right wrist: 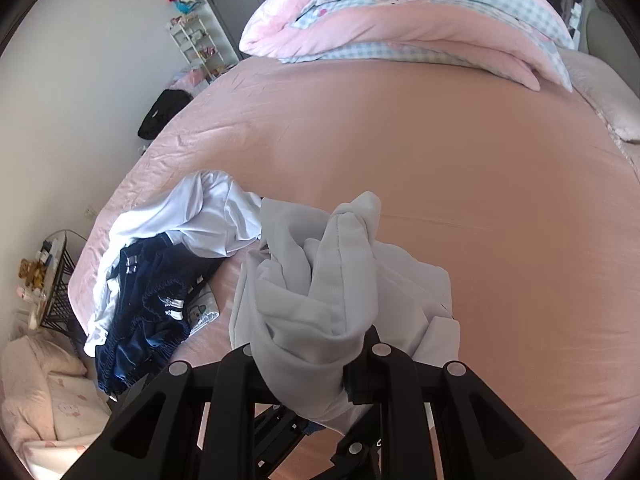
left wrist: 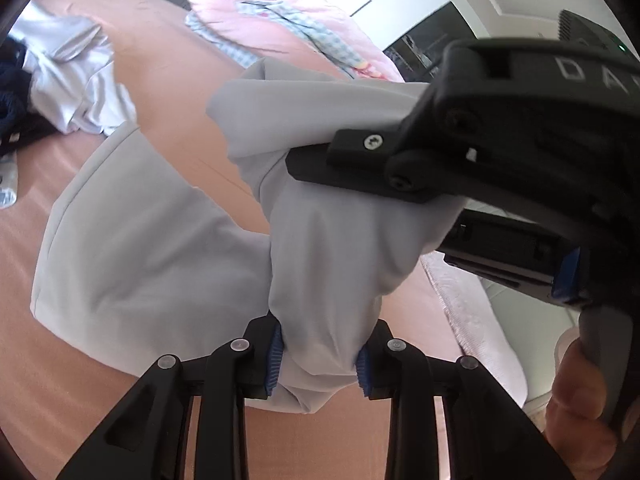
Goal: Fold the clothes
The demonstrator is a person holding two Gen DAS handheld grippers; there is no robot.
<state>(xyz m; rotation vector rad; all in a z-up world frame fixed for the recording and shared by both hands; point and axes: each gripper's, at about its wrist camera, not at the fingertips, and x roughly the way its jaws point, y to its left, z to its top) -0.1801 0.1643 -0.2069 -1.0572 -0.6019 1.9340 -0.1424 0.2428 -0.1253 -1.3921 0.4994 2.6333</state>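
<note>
A light grey garment point(left wrist: 168, 240) hangs bunched between both grippers above the pink bed sheet point(left wrist: 52, 380). In the left wrist view my left gripper point(left wrist: 319, 364) is shut on a gathered fold of it, blue pads point(left wrist: 274, 360) pressing from both sides. My right gripper point(left wrist: 372, 204) comes in from the upper right and clamps the same cloth higher up. In the right wrist view the right gripper point(right wrist: 310, 354) is shut on a thick wad of the grey garment point(right wrist: 332, 280), which hides its pads. A person's hand point(left wrist: 580, 400) holds the right gripper's handle.
A heap of clothes lies at the bed's left edge: a white garment point(right wrist: 192, 216) over a navy one point(right wrist: 152, 296). A folded pink quilt point(right wrist: 400, 20) sits at the far end, a pillow point(right wrist: 612, 100) at the right. A wire bedside table point(right wrist: 60, 280) stands left.
</note>
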